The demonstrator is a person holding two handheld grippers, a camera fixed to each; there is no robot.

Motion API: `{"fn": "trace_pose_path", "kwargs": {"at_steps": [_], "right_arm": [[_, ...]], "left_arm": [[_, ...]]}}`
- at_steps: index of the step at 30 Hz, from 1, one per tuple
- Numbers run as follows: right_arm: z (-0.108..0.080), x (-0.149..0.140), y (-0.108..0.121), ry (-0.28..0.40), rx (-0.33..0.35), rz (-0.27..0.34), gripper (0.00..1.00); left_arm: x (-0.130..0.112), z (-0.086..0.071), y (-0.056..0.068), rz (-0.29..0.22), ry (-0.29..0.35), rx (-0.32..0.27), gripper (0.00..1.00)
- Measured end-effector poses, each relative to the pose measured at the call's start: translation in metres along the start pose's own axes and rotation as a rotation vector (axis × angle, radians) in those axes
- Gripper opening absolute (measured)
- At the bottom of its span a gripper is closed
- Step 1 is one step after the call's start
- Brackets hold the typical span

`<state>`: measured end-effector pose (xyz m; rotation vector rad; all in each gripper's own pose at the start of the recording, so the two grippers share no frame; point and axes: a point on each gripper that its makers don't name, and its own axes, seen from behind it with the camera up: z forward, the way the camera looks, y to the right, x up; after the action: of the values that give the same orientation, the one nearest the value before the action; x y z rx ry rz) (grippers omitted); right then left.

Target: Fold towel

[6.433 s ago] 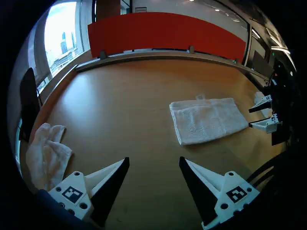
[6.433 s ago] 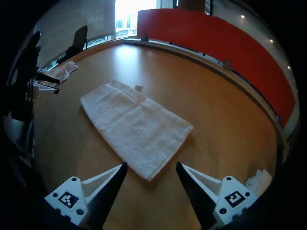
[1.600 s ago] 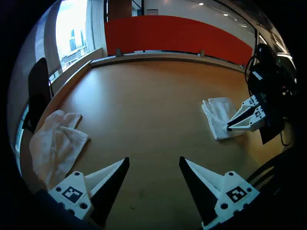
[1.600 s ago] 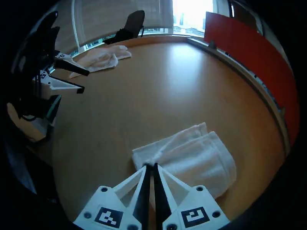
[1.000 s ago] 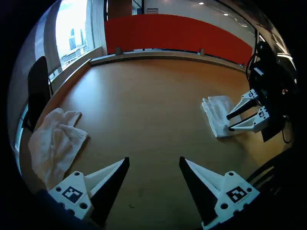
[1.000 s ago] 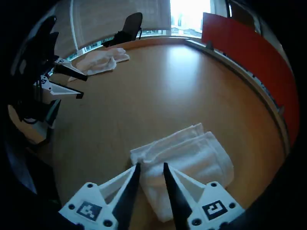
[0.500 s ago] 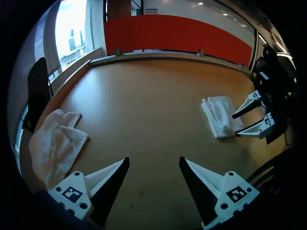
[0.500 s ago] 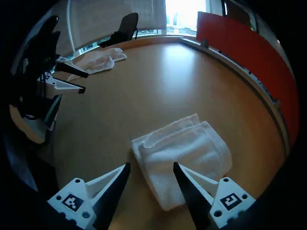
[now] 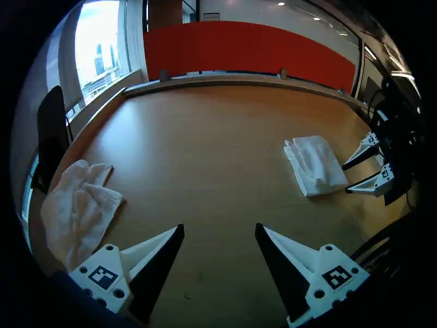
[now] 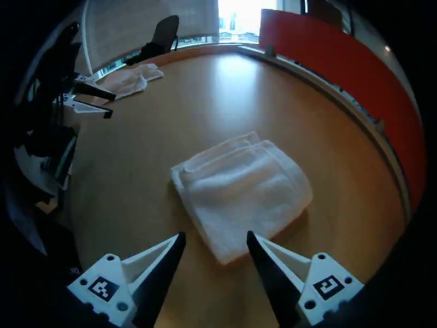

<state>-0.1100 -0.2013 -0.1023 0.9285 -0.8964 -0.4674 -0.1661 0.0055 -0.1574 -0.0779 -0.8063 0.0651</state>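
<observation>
One folded towel (image 10: 240, 191), crumpled cloth (image 9: 76, 210) perhaps, tongs (image 9: 218, 227) (image 10: 216, 235) spread

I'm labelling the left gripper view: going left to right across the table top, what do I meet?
crumpled towel → folded towel → right hand-held gripper
</observation>
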Motion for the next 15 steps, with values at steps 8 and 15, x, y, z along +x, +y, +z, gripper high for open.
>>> {"fn": "trace_pose_path", "kwargs": {"at_steps": [8,15], "right_arm": [[-0.003,-0.016,0.003,-0.021,-0.019,0.022,0.86],[-0.003,-0.025,0.002,-0.034,-0.018,0.046,0.69]], "left_arm": [[-0.001,0.0,0.002,0.004,-0.005,-0.003,0.96],[-0.001,0.001,0.004,0.01,-0.006,-0.005,0.96]]}}
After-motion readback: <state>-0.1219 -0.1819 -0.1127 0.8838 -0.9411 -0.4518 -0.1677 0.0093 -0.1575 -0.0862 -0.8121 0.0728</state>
